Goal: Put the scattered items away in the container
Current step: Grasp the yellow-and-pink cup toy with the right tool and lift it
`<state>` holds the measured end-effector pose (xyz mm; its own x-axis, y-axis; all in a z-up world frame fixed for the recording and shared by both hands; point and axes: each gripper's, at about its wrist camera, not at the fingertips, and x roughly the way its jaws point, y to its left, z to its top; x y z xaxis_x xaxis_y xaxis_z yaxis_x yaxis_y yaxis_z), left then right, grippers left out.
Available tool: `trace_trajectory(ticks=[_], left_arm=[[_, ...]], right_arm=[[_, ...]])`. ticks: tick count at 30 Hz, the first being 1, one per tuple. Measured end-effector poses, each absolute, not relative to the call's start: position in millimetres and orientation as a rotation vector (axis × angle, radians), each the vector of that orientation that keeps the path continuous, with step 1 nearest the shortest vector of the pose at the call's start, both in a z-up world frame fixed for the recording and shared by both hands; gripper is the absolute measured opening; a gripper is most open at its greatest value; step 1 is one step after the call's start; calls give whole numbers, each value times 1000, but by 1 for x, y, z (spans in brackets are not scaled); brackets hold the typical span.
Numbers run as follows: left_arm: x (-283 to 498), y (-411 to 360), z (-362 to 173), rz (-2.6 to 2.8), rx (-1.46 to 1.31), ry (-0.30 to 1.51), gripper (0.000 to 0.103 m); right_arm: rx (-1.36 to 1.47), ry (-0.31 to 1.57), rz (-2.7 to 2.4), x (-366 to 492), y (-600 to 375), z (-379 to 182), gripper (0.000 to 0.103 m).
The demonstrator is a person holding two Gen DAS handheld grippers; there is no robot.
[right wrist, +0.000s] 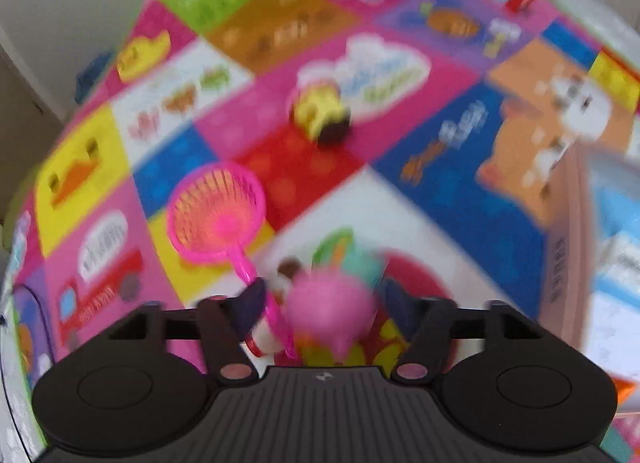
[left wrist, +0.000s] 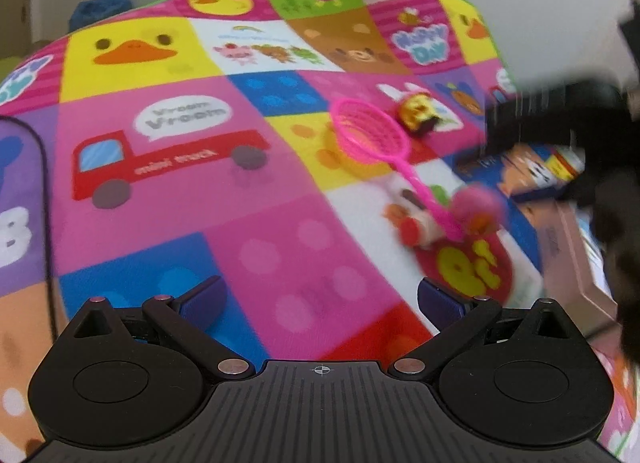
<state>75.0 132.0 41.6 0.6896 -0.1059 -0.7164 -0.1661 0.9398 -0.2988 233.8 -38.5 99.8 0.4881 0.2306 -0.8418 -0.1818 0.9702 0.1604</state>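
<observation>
Right gripper point(right wrist: 322, 309) low over mat point(right wrist: 440, 199), jaws parted w/ pink round toy point(right wrist: 330, 313) between them; blur hides whether pads touch it. Pink strainer point(right wrist: 216, 215) just left, handle running under toy. Yellow-black toy point(right wrist: 320, 115) farther up mat. Cardboard box point(right wrist: 564, 231) at right edge. Left gripper point(left wrist: 320, 299) wide open, nothing between jaws, hovering over mat near strainer.

Glossy translucent pink plastic toy net point(left wrist: 370, 134) lies on the smooth printed patchwork play mat point(left wrist: 200, 199); beside it, matt brown cardboard box point(left wrist: 568, 259).
</observation>
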Motion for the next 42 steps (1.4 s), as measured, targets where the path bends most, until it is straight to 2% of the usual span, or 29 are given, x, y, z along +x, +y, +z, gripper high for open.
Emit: trace_trajectory(ticks=[1, 4, 8, 12, 14, 15, 16, 18, 24, 26, 27, 28, 29, 30, 36, 38, 39, 42], left_arm=[[73, 127, 43, 17, -342, 807, 103], [69, 113, 43, -40, -288, 777, 103], [73, 117, 40, -65, -314, 741, 103], [81, 128, 35, -52, -360, 717, 103], [83, 133, 33, -54, -388, 718, 103], [84, 134, 33, -51, -396, 720, 103], [84, 135, 33, -47, -400, 723, 103], [84, 136, 33, -43, -402, 729, 103], [71, 129, 46, -33, -405, 756, 103], [66, 125, 51, -23, -398, 750, 103], [64, 123, 52, -20, -384, 741, 103], [63, 121, 54, -14, -368, 730, 103], [63, 121, 54, -6, -358, 721, 103], [63, 121, 54, 2, -356, 714, 103], [75, 134, 40, -10, -416, 660, 103], [81, 137, 34, -48, -472, 654, 103], [83, 136, 32, -60, -480, 650, 103], [85, 137, 28, -70, -476, 645, 103]], right_arm=[[48, 983, 234, 238, -39, 109, 83], [81, 919, 184, 274, -32, 117, 83], [127, 927, 169, 330, -4, 95, 85], [-40, 978, 180, 356, 41, 63, 84], [-123, 1006, 181, 353, 53, 50, 62], [-163, 1008, 182, 349, 55, 47, 37], [-190, 1013, 189, 342, 55, 47, 20], [-179, 1018, 184, 328, 44, 56, 8], [-120, 988, 143, 297, 0, 95, 9], [-50, 980, 136, 298, -13, 105, 14], [-1, 981, 142, 301, -18, 107, 35], [51, 975, 140, 305, -21, 108, 64], [94, 959, 129, 309, -23, 108, 73], [117, 949, 123, 313, -22, 107, 78], [120, 973, 132, 352, 13, 69, 78], [66, 975, 139, 360, 29, 55, 69], [40, 986, 151, 363, 35, 50, 48], [19, 984, 178, 358, 40, 52, 43]])
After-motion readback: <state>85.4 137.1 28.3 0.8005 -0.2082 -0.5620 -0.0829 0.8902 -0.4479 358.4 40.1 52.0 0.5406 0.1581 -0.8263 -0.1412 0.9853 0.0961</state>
